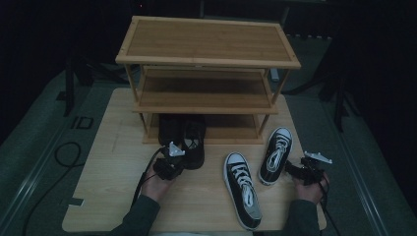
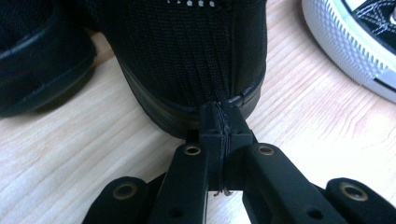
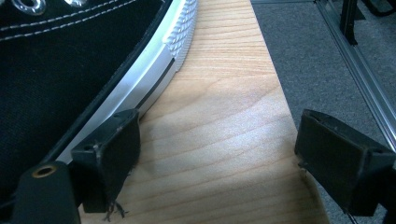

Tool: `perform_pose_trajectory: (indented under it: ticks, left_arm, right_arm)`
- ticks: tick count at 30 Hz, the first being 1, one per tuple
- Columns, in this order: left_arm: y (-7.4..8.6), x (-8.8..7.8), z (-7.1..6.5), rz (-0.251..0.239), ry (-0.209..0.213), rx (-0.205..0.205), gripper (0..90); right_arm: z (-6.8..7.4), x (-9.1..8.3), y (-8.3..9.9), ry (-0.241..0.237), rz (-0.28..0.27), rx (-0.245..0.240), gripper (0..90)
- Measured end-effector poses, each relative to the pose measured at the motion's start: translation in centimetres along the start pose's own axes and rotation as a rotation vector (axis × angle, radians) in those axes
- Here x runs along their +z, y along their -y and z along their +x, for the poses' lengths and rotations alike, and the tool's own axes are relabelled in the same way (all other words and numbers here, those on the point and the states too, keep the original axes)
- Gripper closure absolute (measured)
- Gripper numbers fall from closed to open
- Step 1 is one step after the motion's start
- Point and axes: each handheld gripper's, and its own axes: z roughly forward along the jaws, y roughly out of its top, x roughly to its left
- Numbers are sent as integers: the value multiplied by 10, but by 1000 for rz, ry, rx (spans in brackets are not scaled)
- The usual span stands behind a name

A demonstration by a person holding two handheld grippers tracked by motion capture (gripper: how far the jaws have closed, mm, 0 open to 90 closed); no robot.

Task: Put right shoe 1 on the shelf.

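Black shoe (image 2: 187, 60) sits before the closed, empty left gripper (image 2: 223, 122); right gripper (image 3: 210, 154) gapes beside a sneaker (image 3: 79, 70); no legible writing

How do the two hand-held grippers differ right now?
The left gripper has its jaws pressed together at the heel of an all-black shoe, while the right gripper has its jaws spread wide. The left sits by the rack's bottom shelf; the right sits beside a black-and-white sneaker near the table's edge. Both are black and held low over the table.
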Motion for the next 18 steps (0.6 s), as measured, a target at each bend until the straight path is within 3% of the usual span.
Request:
perform_pose_trajectory:
  ticks: [3,8,13,18]
  left_arm:
    - [-2,0,-4,3,-5,4,882]
    - [2,8,-18,43,21,56,881]
    - [4,23,-25,81,26,73,883]
    - [1,32,-28,89,26,76,890]
  right_arm:
    - [0,0,0,0,0,0,142]
    - [0,0,0,0,0,0,142]
    - [0,0,0,0,0,-1,142]
    - [0,0,0,0,0,-1,142]
